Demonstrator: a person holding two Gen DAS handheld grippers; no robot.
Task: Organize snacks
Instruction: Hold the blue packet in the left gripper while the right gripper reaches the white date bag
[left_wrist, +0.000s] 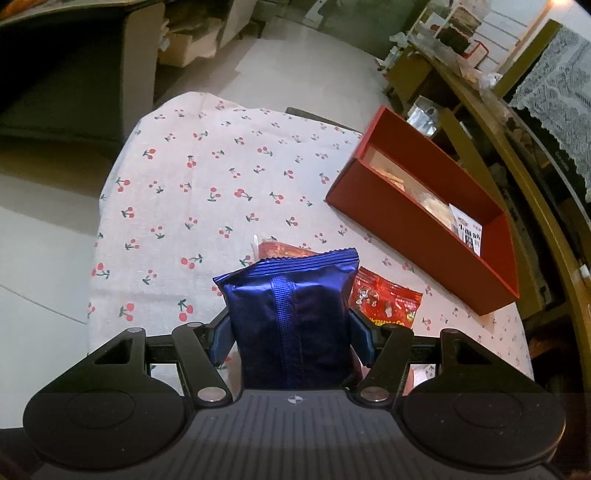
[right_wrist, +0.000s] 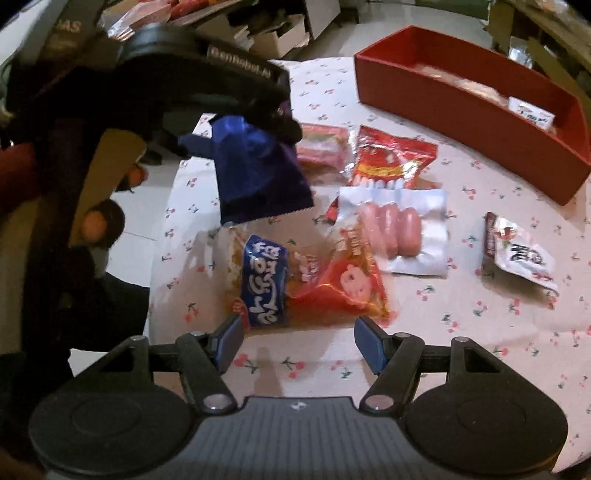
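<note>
My left gripper (left_wrist: 291, 332) is shut on a dark blue snack packet (left_wrist: 295, 314) and holds it above the cherry-print tablecloth (left_wrist: 192, 192). The same packet (right_wrist: 258, 170) hangs from the left gripper in the right wrist view. A long red box (left_wrist: 424, 225) stands to the right; it also shows far right in the right wrist view (right_wrist: 461, 99) and holds some packets. My right gripper (right_wrist: 299, 343) is open and empty, just short of an orange-red packet with a blue label (right_wrist: 306, 284). A sausage pack (right_wrist: 399, 229), a red packet (right_wrist: 391, 158) and a white packet (right_wrist: 517, 251) lie on the cloth.
A pink wrapped snack (right_wrist: 321, 147) lies behind the blue packet. The table's left edge drops to a pale floor (left_wrist: 44, 258). A wooden shelf (left_wrist: 498, 122) with clutter stands to the right of the red box. Cardboard boxes (right_wrist: 273, 33) sit beyond the table.
</note>
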